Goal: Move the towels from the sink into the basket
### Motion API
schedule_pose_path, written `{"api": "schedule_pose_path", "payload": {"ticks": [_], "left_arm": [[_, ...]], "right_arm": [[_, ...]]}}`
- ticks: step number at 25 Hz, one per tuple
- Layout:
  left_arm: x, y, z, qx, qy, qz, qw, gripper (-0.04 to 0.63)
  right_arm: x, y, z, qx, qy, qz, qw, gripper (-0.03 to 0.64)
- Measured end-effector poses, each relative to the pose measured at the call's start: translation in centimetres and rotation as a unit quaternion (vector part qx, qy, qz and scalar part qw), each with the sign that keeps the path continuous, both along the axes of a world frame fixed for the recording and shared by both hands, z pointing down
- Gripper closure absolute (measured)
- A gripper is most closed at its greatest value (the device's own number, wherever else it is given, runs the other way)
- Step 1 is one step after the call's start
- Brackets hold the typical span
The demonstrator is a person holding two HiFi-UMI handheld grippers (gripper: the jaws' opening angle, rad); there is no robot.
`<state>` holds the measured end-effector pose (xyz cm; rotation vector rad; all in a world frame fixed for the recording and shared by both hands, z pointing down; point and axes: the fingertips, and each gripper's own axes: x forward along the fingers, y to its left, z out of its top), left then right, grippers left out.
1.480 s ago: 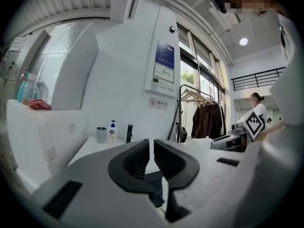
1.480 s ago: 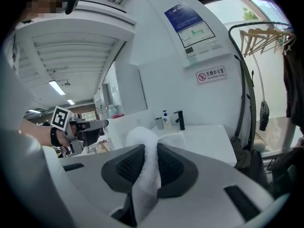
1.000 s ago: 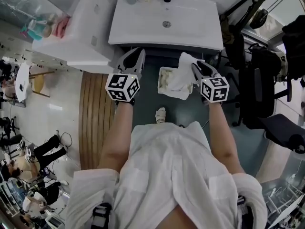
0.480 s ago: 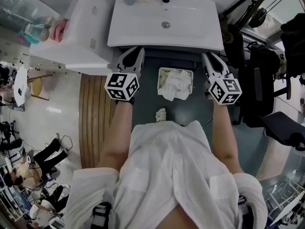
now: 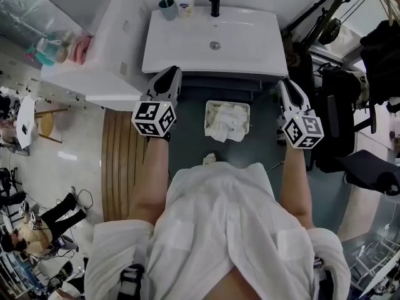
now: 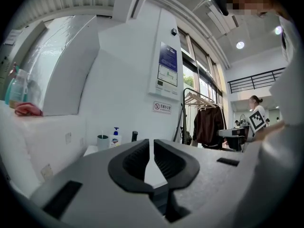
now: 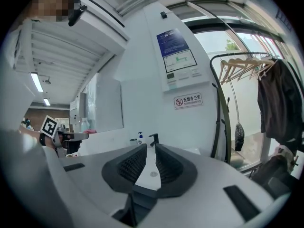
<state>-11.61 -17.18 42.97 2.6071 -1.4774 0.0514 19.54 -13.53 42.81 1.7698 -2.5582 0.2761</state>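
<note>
evidently the sink (image 5: 187, 45) is bare and the towels (image 5: 226, 121) lie heaped in the basket (image 5: 228, 103) below it, so i hold the left gripper (image 5: 165, 80) pinched together and the right gripper (image 5: 289, 90), its jaws just closing to a sliver, both empty since nothing looks left to fetch.

— Could you read the wall sign (image 7: 187, 100)?
— No, its print was too small, and so was the print on the poster (image 6: 167, 70).
— And the basket (image 5: 207, 114)?
— A towel (image 5: 222, 130) hung over its near rim and hid that edge. I couldn't count what lay inside.
</note>
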Motion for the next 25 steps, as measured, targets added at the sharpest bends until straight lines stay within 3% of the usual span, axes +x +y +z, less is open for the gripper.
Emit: {"api": "schedule_pose_path", "payload": {"ticks": [13, 25], "left_arm": [[-4.6, 2.7, -2.7, 0.027, 0.003, -0.010, 0.9996, 0.558], [-6.7, 4.7, -3.4, 0.032, 0.010, -0.034, 0.9989, 0.558]], "right_arm": [[0.3, 3.8, -4.5, 0.059, 0.027, 0.022, 0.998, 0.554], [1.5, 6.2, -5.8, 0.063, 0.031, 0.037, 0.997, 0.589]]}}
